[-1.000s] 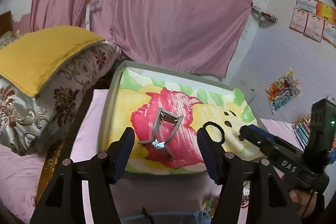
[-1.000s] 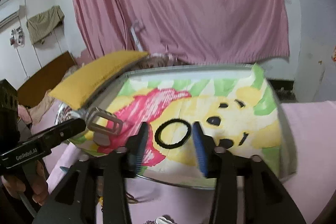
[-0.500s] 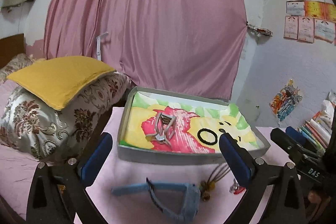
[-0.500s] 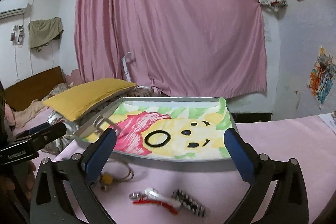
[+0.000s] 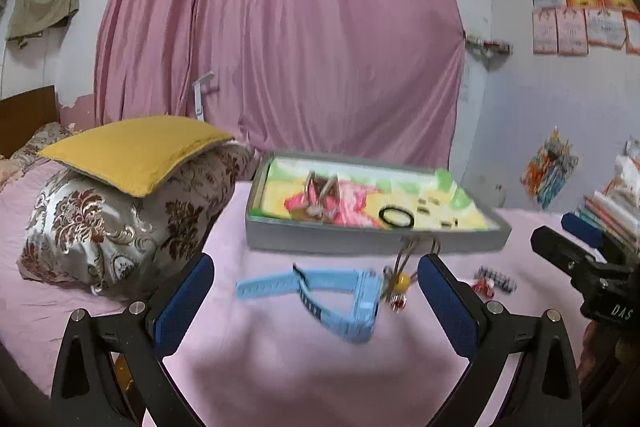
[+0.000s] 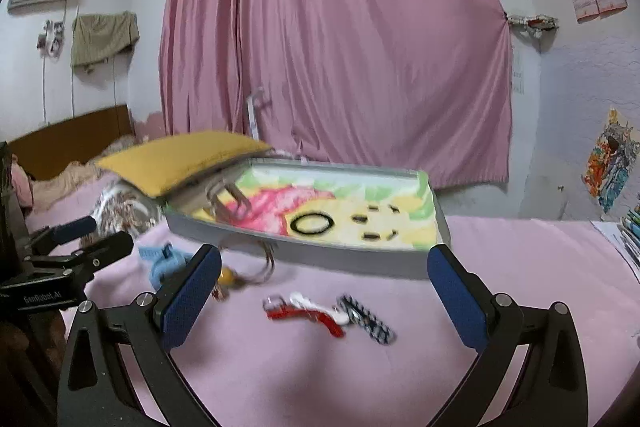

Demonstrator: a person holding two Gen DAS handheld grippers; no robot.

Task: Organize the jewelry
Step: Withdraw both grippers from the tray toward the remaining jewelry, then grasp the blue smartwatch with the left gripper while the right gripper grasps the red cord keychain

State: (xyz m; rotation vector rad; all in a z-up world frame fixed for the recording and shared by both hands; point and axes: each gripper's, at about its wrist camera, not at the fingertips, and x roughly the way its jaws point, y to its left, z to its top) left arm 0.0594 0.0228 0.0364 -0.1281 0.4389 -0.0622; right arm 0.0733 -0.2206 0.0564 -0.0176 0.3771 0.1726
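A grey tray [image 5: 360,241] [image 6: 320,253] with a colourful cartoon lining sits on the pink cloth. Inside it lie a silver hair claw [image 5: 320,193] [image 6: 224,201] and a black hair ring [image 5: 396,217] [image 6: 312,223]. In front of the tray lie a light blue watch [image 5: 340,297] [image 6: 164,259], a cord with a yellow bead [image 5: 400,281] [image 6: 240,273] and a red-white-black hair tie [image 6: 328,313] [image 5: 492,283]. My left gripper [image 5: 316,307] stands open, empty, over the watch. Open and empty too, my right gripper [image 6: 324,299] frames the hair tie.
A yellow cushion [image 5: 132,147] rests on a floral pillow [image 5: 120,223] left of the tray. A pink curtain [image 5: 280,27] hangs behind. Stacked books [image 5: 612,207] stand at the right edge. Each gripper shows at the side of the other's view.
Both grippers opened wide and pulled back from the tray, leaving the hair claw and black ring inside it. The watch, cord and hair tie in front came into view.
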